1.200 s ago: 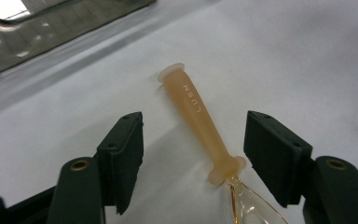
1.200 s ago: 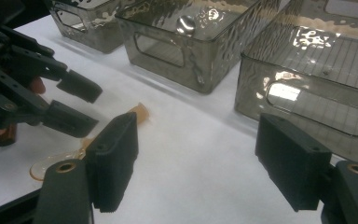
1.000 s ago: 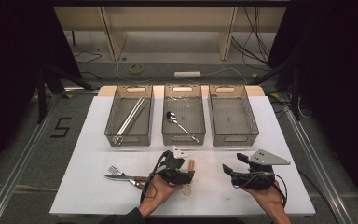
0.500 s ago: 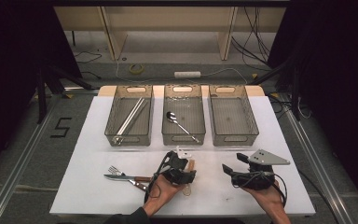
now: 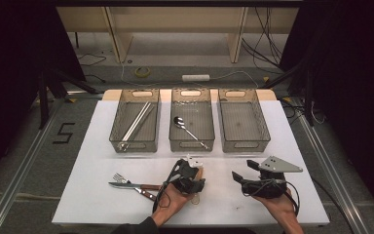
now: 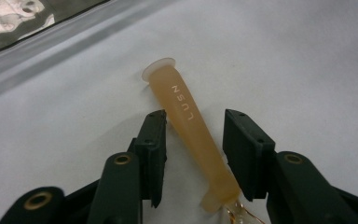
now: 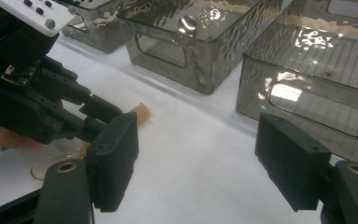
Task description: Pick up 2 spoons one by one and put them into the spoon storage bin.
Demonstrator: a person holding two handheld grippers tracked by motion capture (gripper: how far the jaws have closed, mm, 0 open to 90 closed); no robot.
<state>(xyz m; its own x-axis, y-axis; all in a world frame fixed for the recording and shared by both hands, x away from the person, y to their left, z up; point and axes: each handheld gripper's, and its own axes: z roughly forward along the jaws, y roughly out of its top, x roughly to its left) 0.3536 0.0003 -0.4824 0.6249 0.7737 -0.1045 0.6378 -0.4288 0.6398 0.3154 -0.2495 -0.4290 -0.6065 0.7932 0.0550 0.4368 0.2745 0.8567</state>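
My left gripper (image 6: 193, 140) has been closing its jaws around the tan spoon handle (image 6: 189, 126), not pinching yet. My right gripper (image 7: 196, 158) sits spread, holding nothing, near the right bin (image 5: 241, 127).

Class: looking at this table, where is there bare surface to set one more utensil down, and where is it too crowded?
Free: the white table left of the left bin, the strip between the bins and the hands, and the patch between the left gripper and right gripper. Crowded: around the fork and knife and the amber handle.

table (image 5: 87, 204) | 3 bins (image 5: 136, 141) | fork (image 5: 121, 178) | knife (image 5: 131, 186) | amber spoon (image 6: 191, 135)
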